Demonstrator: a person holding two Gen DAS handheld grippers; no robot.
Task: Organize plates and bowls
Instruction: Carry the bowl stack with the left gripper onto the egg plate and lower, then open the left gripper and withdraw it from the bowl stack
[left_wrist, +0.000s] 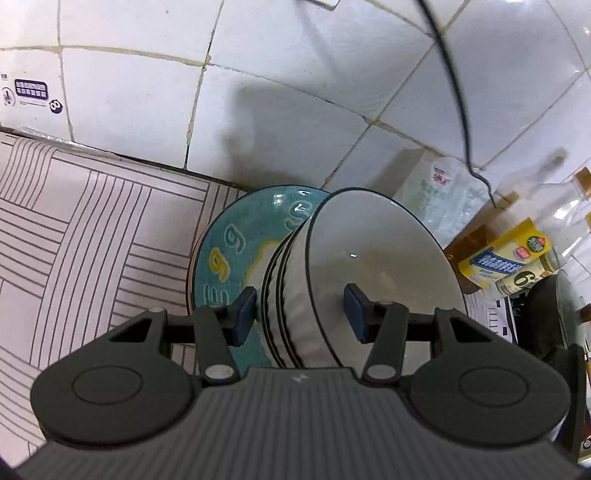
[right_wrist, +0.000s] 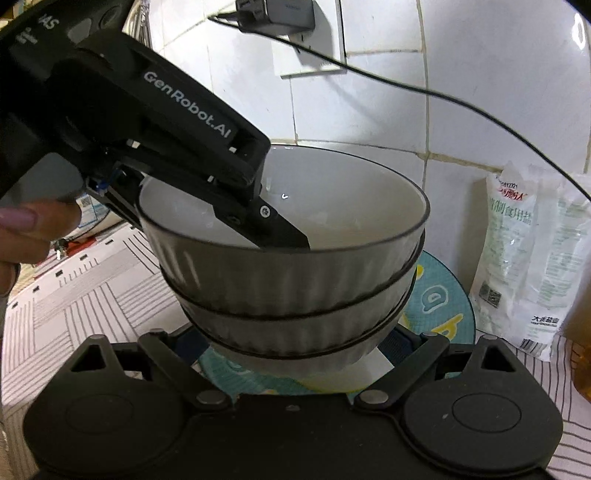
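On teal plate (right_wrist: 448, 295), nested bowls (right_wrist: 295, 280)

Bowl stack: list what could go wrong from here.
1. The left gripper straddles the rim of the top bowl with jaws apart; lifting now could let it slip.
2. The nested bowls sit on the teal plate; a nudge might tip them.
3. The salt bag stands close and could get knocked.
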